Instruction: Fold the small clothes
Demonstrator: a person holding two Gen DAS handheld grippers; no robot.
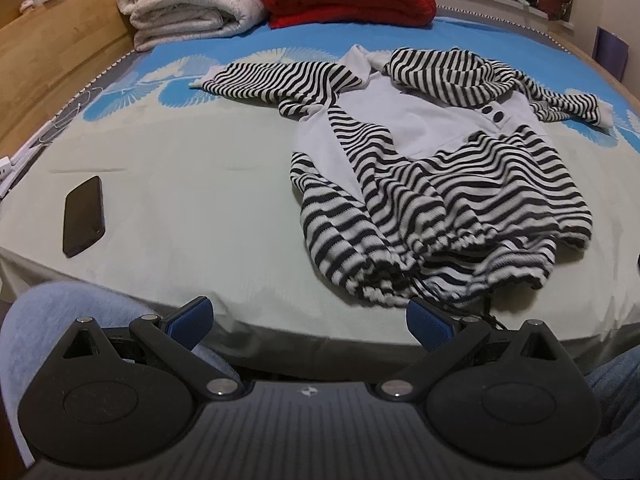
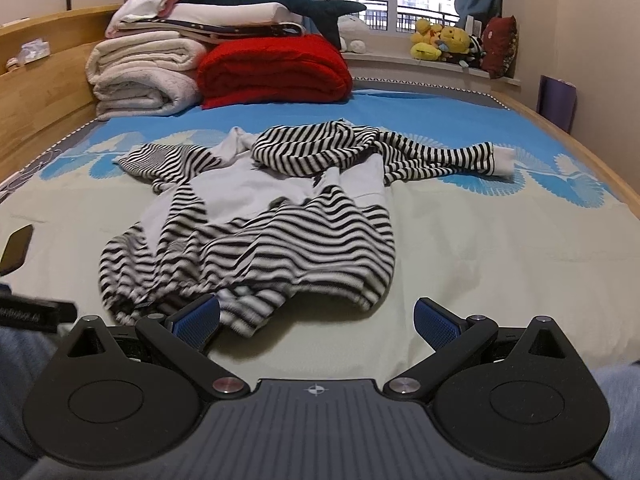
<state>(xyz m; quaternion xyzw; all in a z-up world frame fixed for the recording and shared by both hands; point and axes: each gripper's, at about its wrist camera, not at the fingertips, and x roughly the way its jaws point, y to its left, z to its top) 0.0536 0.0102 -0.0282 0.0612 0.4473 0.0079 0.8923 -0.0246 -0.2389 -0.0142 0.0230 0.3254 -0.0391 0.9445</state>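
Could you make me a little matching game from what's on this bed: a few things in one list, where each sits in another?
Things:
1. striped garment
2. phone
3. red blanket
4. yellow plush toys

Places:
A. on the window sill
B. spread out unfolded mid-bed
C. folded at the far end beside the white blankets
D. flat on the sheet, left of the garment

Pairs: 1-B, 2-D, 3-C, 4-A

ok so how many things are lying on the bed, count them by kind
striped garment: 1
phone: 1
folded cream blanket: 1
folded red blanket: 1
pile of folded linens with a plush shark on top: 1
total: 5
Neither open gripper, left or right, holds anything.
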